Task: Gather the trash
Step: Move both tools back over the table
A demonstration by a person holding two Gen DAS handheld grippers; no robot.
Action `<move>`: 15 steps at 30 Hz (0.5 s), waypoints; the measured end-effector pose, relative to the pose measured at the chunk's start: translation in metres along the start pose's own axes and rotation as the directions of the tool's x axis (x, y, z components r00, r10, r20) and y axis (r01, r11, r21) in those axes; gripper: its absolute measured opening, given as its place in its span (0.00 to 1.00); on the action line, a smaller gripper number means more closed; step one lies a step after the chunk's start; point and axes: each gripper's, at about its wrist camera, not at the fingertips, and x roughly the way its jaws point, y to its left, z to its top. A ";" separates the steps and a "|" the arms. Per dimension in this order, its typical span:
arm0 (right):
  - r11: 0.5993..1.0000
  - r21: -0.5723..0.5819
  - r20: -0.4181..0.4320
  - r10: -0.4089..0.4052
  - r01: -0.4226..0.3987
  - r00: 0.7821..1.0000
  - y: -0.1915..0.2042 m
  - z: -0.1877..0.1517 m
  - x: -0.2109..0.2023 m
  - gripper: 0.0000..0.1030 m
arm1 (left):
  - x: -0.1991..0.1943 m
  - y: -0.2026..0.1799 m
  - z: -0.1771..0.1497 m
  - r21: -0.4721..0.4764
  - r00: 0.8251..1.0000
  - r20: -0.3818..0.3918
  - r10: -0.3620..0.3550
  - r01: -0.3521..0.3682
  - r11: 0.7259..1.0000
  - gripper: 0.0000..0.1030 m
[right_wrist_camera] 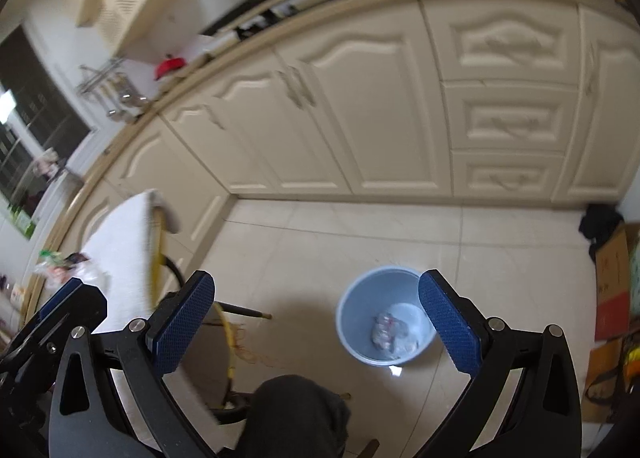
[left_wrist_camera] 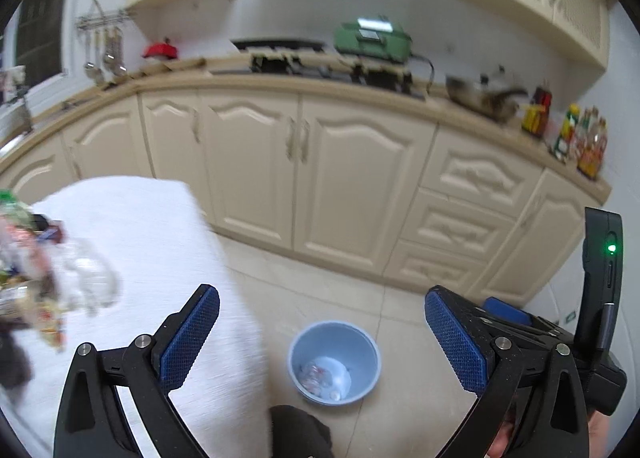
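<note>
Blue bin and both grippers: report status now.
Left gripper open, empty. Right gripper open, empty. Blue bin on floor, crumpled wrappers inside. More trash waiting on white table. Nothing blocking.

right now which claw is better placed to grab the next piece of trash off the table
Left. The left claw, open and empty, has the heap of crumpled wrappers on the white-clothed table beside it; the right claw faces the pale blue plastic bin.

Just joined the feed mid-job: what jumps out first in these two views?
A round light-blue plastic bin on the pale tiled floor, crumpled clear wrappers at its bottom. Both grippers, left and right, hang open and empty above it. More mixed trash lies on the white-clothed table, left.
</note>
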 end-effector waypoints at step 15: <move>0.943 -0.301 0.071 0.169 -0.141 0.983 0.178 -0.032 -0.068 1.00 | -0.230 0.083 -0.095 -0.135 0.955 0.227 0.192 -0.164 0.977 0.99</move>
